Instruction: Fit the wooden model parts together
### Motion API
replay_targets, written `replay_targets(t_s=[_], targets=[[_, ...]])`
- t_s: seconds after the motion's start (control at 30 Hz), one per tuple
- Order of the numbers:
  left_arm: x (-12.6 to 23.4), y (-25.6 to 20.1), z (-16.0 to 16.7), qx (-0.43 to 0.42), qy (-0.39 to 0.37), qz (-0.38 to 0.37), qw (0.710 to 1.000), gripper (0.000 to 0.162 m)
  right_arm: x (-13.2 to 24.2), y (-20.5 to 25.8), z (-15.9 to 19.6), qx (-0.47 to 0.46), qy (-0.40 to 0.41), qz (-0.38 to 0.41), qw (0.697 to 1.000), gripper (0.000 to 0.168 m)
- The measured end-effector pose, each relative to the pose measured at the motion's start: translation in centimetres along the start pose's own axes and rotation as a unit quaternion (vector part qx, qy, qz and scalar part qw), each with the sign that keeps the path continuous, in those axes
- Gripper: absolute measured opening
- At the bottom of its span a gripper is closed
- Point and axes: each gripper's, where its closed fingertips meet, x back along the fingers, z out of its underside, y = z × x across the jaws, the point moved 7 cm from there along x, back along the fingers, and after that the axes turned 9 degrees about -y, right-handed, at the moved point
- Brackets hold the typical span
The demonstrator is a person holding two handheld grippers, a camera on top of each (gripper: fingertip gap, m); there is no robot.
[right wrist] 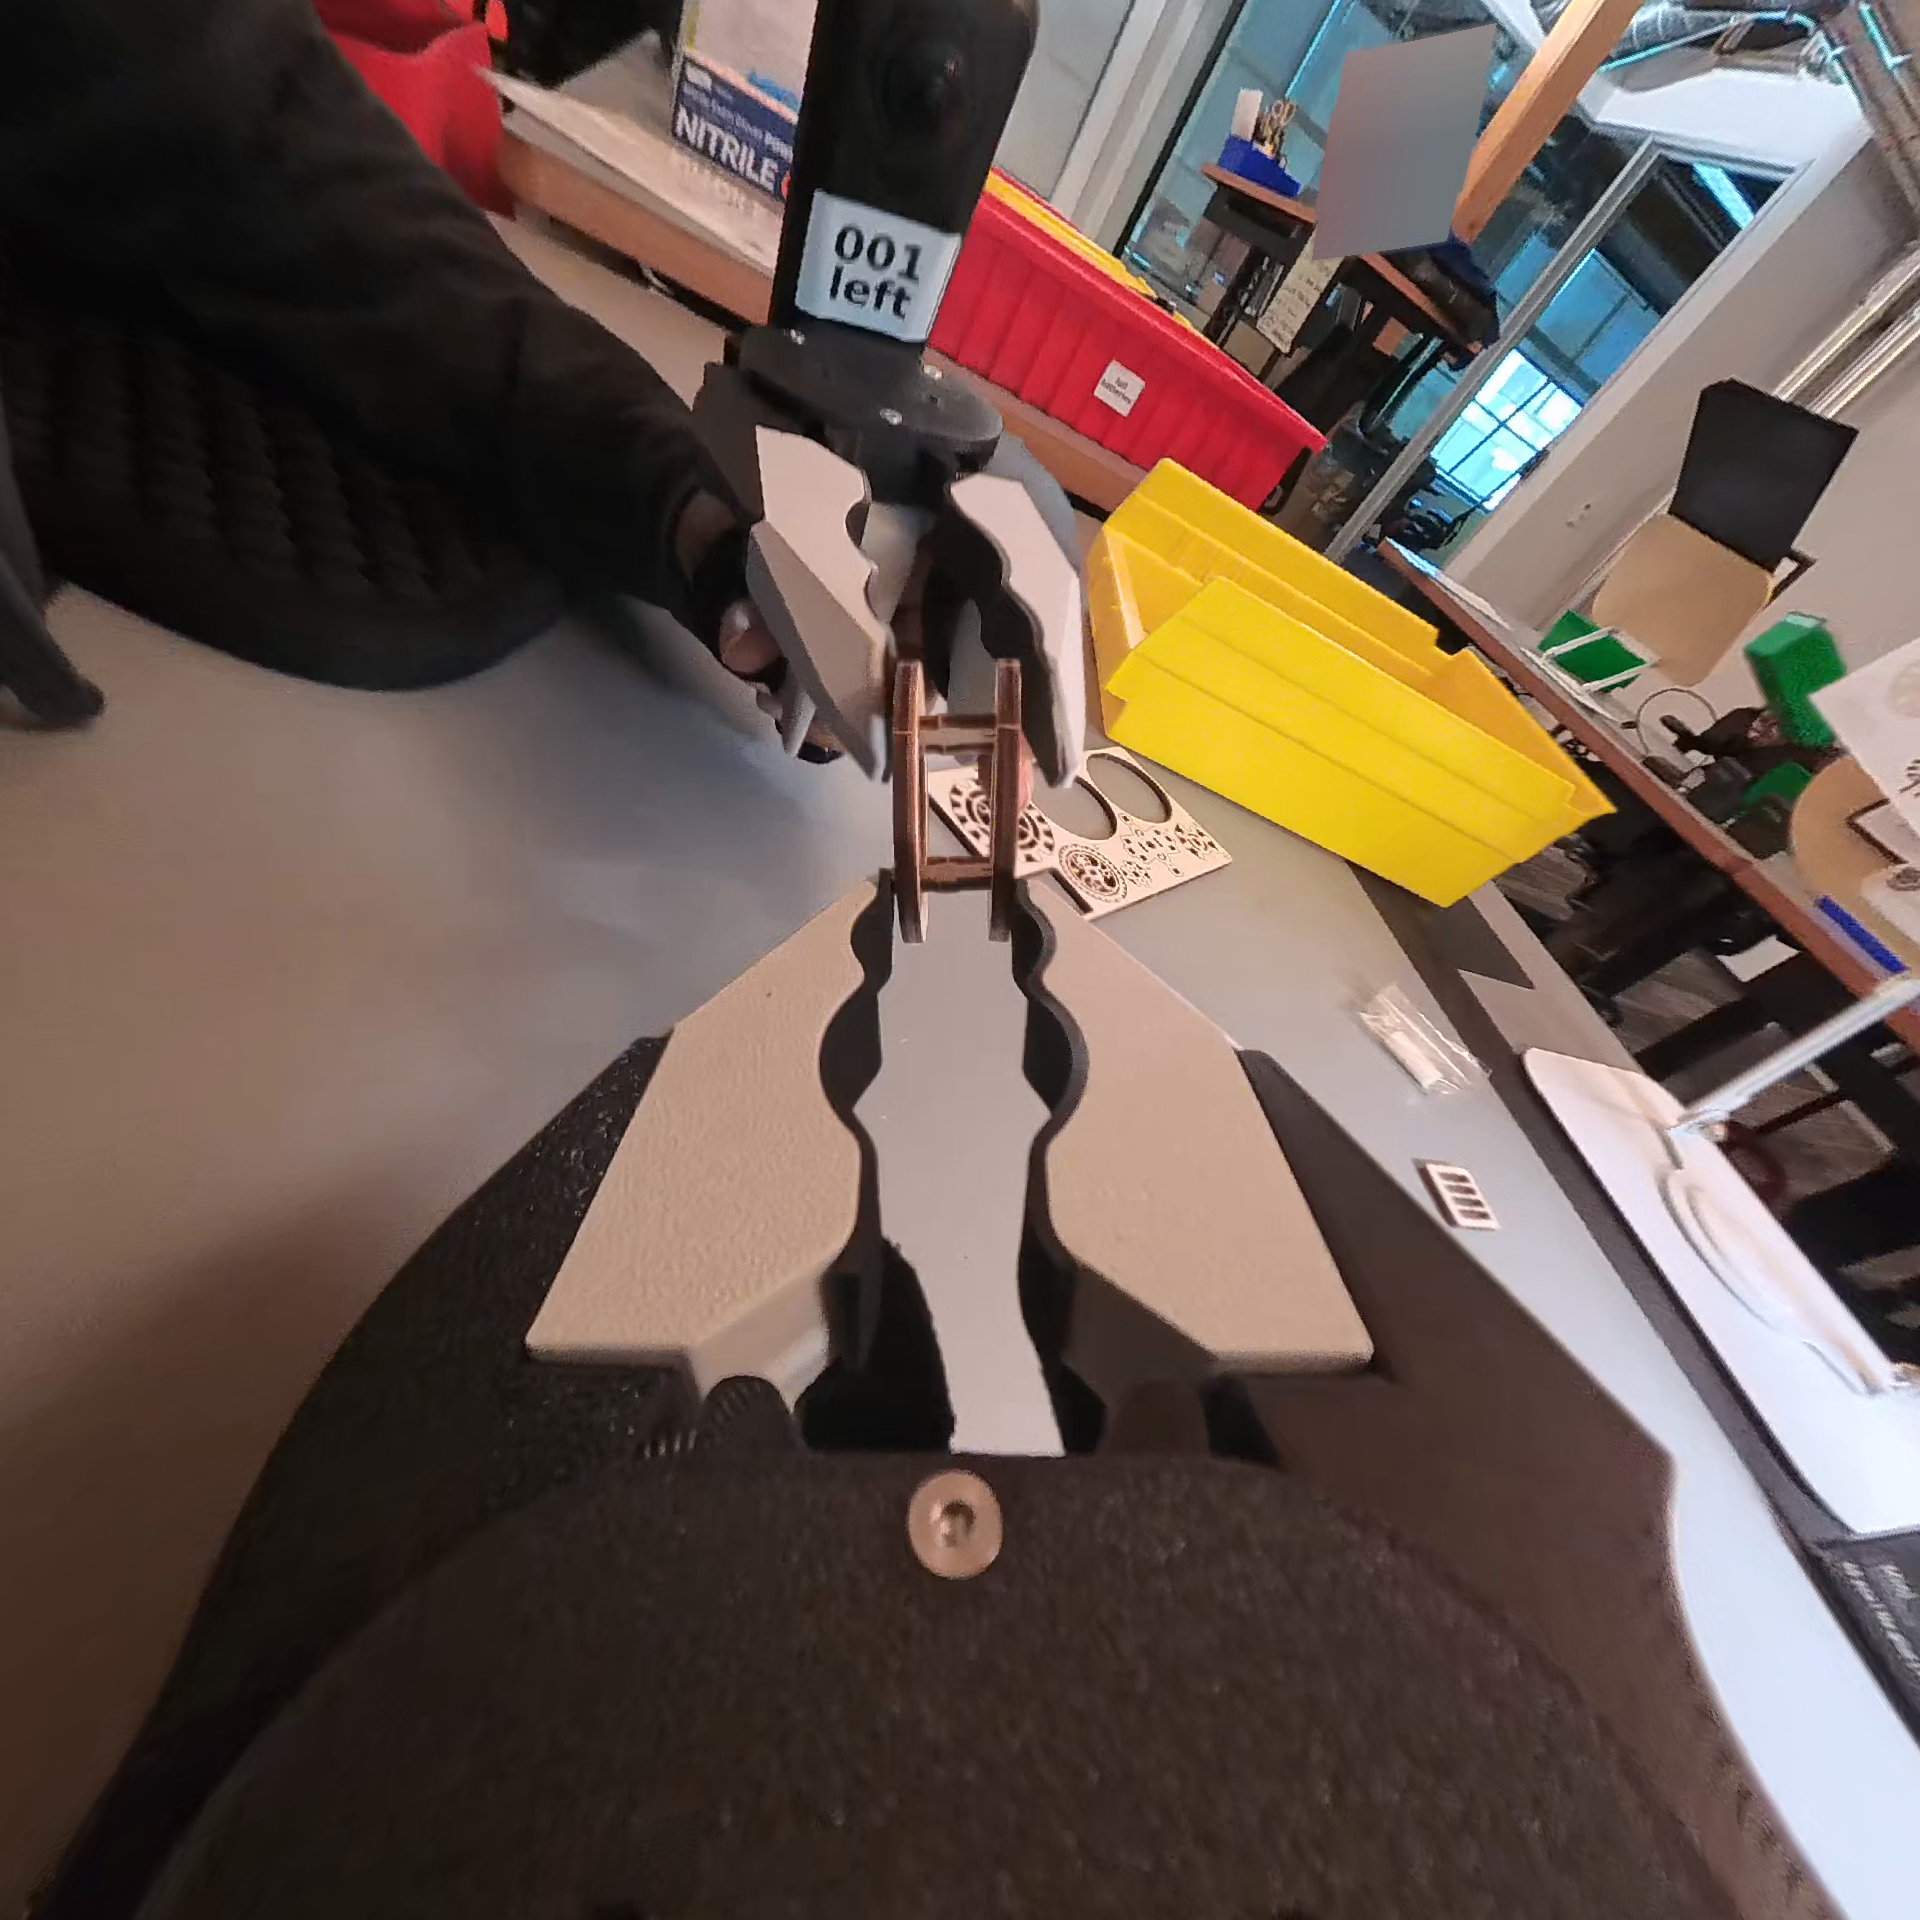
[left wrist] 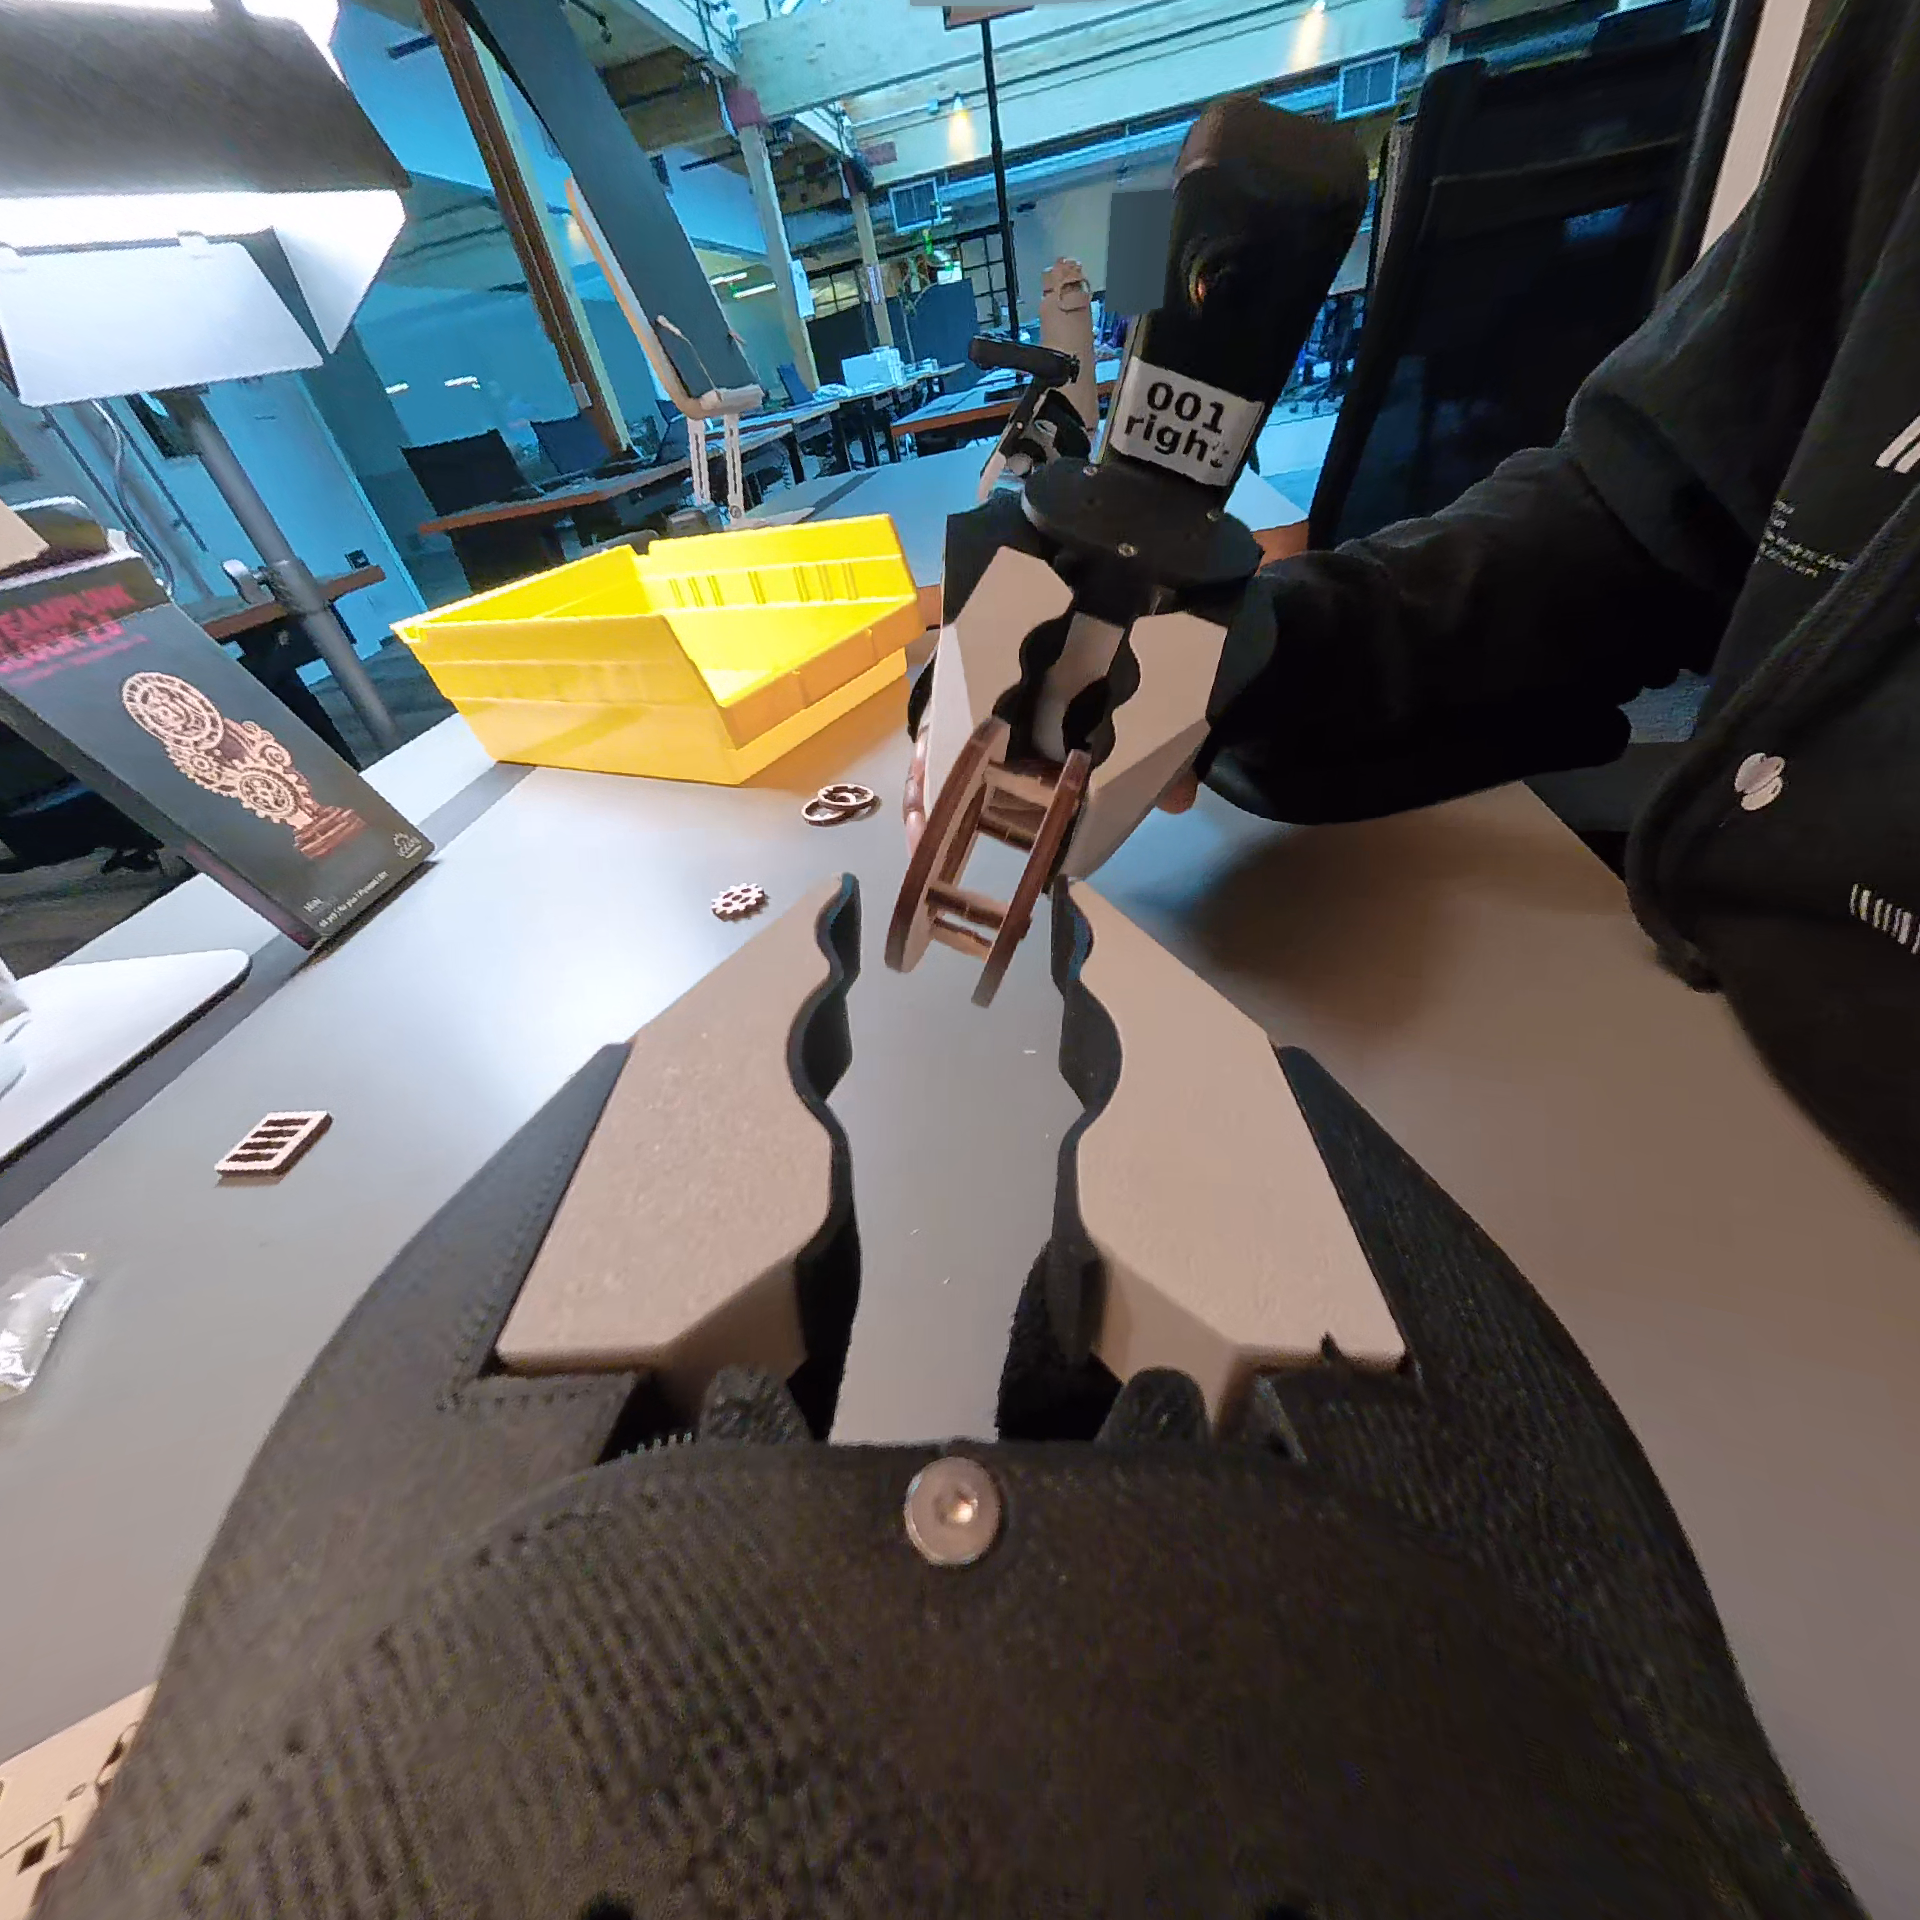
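Left tongs part-open astride wooden spool, contact unclear; right tongs clamp spool's discs, upper part hidden.

Background stuff from where I'm sitting: the yellow bin is my landmark, parked on the grey table. Left of it I see a dark product box standing upright, with a lamp pole behind that. In the right wrist view a red bin sits behind the yellow one, and a small clear plastic bag lies nearer than it.
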Motion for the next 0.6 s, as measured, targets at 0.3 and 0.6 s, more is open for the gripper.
replay_targets(t_s=[0.3, 0.6], targets=[[0.1, -0.9, -0.9, -0.11, 0.002, 0.005, 0.994, 0.026, 0.0, 0.5, -0.9, 0.103, 0.007, 0.022, 0.994, 0.02], [0.1, -0.9, -0.6, -0.129, 0.024, 0.003, 0.991, 0.026, -0.1, 0.5, -0.5, 0.124, 0.029, 0.027, 0.992, 0.02]])
